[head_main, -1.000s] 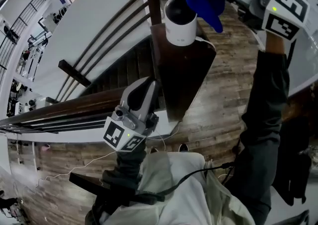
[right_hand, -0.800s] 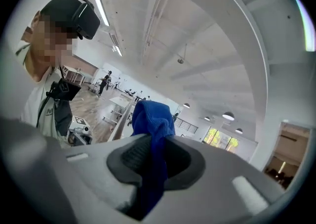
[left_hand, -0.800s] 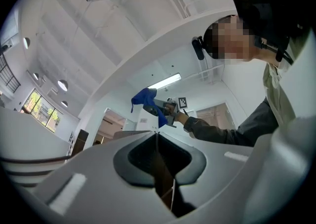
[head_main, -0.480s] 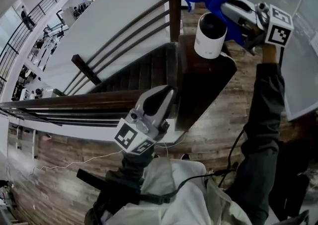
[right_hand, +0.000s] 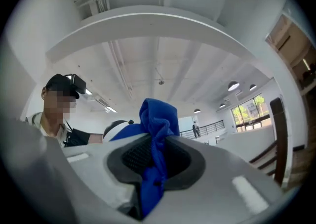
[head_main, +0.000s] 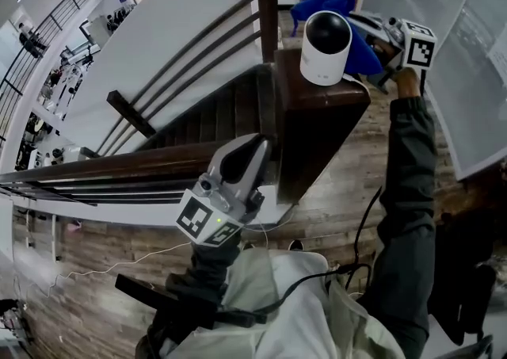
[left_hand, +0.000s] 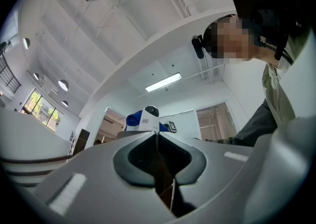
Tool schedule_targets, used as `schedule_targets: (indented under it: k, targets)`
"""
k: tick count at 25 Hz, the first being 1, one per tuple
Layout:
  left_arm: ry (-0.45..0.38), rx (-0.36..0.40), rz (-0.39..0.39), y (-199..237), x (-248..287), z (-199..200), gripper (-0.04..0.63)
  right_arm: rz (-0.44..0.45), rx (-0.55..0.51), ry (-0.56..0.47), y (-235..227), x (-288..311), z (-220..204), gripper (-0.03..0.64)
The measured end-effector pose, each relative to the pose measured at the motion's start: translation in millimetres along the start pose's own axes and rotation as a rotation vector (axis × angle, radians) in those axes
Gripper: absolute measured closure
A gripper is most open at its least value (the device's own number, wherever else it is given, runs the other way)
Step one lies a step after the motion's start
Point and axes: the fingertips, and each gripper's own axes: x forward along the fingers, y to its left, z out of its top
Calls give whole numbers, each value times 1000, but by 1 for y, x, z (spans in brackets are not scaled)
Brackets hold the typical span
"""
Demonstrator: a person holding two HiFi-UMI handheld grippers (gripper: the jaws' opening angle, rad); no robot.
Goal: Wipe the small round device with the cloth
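Blue cloth (head_main: 358,51) beside white round device (head_main: 325,47)
Right gripper (head_main: 371,29) pinches it at two o'clock; left gripper (head_main: 244,155) closed, empty. Wipe lightly, lest it topple.

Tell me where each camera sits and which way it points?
Head view: on the person's head, steeply down at the small round device on a wooden post; both sleeves show.
Left gripper view: on the left gripper, up along shut jaws toward the device; torso shows.
Right gripper view: on the right gripper, jaws clamping the blue cloth; torso shows.
All see the cloth.
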Motion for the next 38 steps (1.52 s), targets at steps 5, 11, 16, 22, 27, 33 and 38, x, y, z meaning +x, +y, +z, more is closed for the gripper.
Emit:
schedule_targets:
  k: [5,11,16,22,27,33,38]
  targets:
    - [3,2,0,0,1,0,592,-253,-282,-3,0,-25,44,558]
    - [17,-11,17,4,-5,1,592,-546,-891,362,76,12,96,558]
    - [2,-52,-19,-7,-4,3,592,-632,-1210,562,139,47,101,558]
    - [-3,-48,-9,3,-13,-8,592,-666,-1354,873,134,54,26,558]
    - [12,-44,-10,5,-24,-10,591,-601,-1326,1052,118,57,-53,558]
    - [36,-40,6,13,-41,-12,592,-650,-1366,945,119,58,-52,558]
    - [46,-32,13,18,-48,-17,592,-839,-1417,841,119,44,-13,558]
